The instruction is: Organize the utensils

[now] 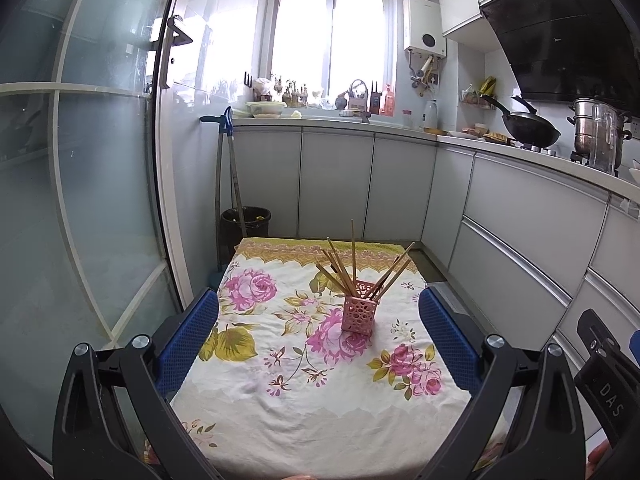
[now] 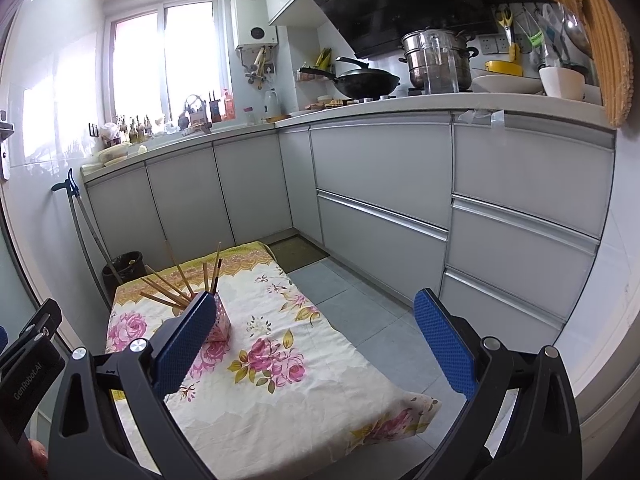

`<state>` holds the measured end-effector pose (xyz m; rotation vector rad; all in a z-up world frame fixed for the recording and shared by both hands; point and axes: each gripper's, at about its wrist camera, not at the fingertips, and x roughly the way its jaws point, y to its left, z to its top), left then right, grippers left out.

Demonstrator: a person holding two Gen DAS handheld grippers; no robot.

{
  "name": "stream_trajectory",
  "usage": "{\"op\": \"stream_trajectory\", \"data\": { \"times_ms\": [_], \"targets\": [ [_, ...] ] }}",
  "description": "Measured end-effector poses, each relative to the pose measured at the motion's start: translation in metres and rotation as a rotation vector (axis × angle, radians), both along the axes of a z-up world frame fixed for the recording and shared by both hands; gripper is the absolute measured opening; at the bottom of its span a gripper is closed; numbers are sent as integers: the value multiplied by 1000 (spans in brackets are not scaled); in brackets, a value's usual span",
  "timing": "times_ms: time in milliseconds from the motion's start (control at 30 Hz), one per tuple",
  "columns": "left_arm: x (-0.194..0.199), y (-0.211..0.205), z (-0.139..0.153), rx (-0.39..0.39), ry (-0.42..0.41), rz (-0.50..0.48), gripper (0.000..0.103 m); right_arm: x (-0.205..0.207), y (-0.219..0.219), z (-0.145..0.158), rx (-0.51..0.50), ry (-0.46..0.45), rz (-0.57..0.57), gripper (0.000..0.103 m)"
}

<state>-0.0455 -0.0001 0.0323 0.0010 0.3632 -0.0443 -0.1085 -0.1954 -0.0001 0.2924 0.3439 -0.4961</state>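
A pink perforated holder (image 1: 359, 313) stands upright on the floral tablecloth (image 1: 304, 392), with several wooden chopsticks (image 1: 352, 264) fanned out of its top. My left gripper (image 1: 319, 320) is open and empty, held above the near part of the table, short of the holder. My right gripper (image 2: 316, 320) is open and empty, over the table's right edge. In the right wrist view the holder (image 2: 222, 322) is partly hidden behind the left finger (image 2: 186, 344), with the chopsticks (image 2: 176, 280) above it. The right gripper's body shows at the left wrist view's right edge (image 1: 604, 364).
A glass sliding door (image 1: 80, 200) runs along the left. Grey kitchen cabinets (image 2: 400, 200) line the back and right, with a wok (image 2: 366, 80) and a steel pot (image 2: 436, 60) on the counter. A black bin (image 1: 245, 226) and mop handles stand beyond the table. Tiled floor (image 2: 360, 312) lies to the right.
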Motion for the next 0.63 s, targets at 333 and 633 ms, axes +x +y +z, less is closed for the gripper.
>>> {"op": "stream_trajectory", "data": {
  "times_ms": [333,633],
  "targets": [
    [-3,-4,0,9,-3,-16,96,0,0,-2,7,6,9,96],
    [-1,-4,1,2,3,-14,96,1,0,-3,10,8,12,96]
  ]
}}
